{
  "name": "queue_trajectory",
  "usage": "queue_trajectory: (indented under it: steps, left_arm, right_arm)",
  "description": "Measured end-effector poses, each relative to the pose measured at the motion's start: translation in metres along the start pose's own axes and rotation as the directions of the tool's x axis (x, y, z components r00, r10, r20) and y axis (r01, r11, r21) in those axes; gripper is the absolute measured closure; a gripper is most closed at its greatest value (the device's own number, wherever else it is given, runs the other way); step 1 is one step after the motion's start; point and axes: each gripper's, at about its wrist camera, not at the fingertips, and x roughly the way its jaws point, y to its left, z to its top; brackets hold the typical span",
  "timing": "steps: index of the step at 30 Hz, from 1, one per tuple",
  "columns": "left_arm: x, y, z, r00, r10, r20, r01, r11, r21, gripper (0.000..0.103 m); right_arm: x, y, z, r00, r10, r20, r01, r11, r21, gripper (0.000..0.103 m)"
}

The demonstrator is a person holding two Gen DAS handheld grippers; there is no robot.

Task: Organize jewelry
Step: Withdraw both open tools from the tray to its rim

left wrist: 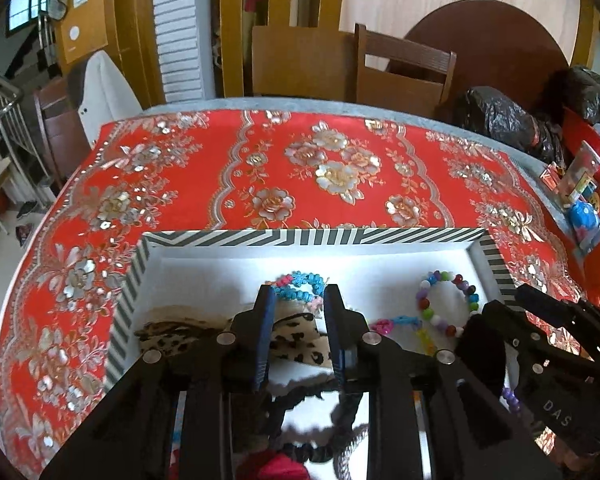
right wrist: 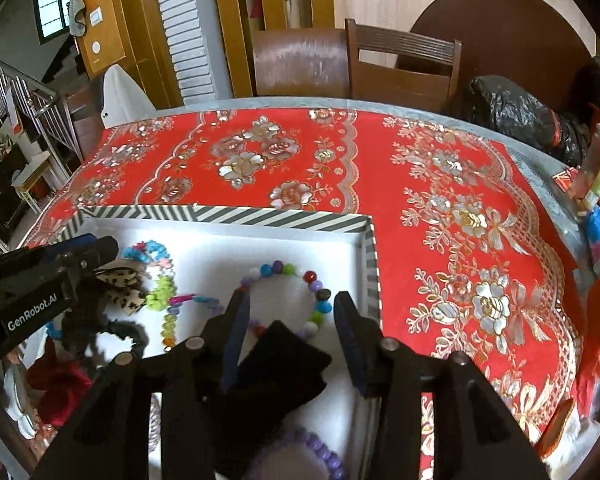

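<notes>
A white tray with a striped rim point(left wrist: 300, 237) point(right wrist: 260, 216) holds jewelry. My left gripper point(left wrist: 300, 300) is open above a leopard-print hair bow point(left wrist: 296, 340), with a blue braided bracelet point(left wrist: 300, 282) just beyond its tips. A multicolour bead bracelet point(left wrist: 448, 300) point(right wrist: 292, 280) lies at the tray's right. My right gripper point(right wrist: 290, 304) is open over that bracelet, and a black velvet pouch point(right wrist: 276, 368) lies between its fingers, seemingly loose. A purple bead bracelet point(right wrist: 320, 448) lies close below. The left gripper also shows in the right wrist view point(right wrist: 100, 250).
The tray sits on a red floral tablecloth point(left wrist: 300, 168). Black bags point(left wrist: 500, 120) and a red box of small items point(left wrist: 592, 184) stand at the table's right. Wooden chairs point(left wrist: 400, 72) stand beyond the far edge. Dark and red scrunchies point(right wrist: 60, 384) lie in the tray's near left.
</notes>
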Motion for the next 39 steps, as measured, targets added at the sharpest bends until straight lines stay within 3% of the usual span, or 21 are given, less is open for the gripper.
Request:
queue_trajectory:
  steps: [14,26,39]
  left_arm:
    - [-0.062,0.0,-0.044,0.993,0.064,0.097,-0.066,0.998,0.017,0.076]
    - [-0.09,0.002,-0.08,0.99,0.1,0.103,-0.101,0.995,0.005,0.076]
    - [-0.123,0.004,-0.096,0.982,0.12,0.145,-0.121,0.993,-0.003,0.076]
  right_arm:
    - [-0.046,0.021,-0.04,0.999,-0.004,0.053,0.003,1.0,0.005,0.044]
    - [-0.073,0.028,-0.068,0.998,-0.004,0.068,0.002,0.999,0.04,0.042]
    - [-0.1,0.042,-0.082,0.995,0.007,0.1,-0.011,0.999,0.036,0.039]
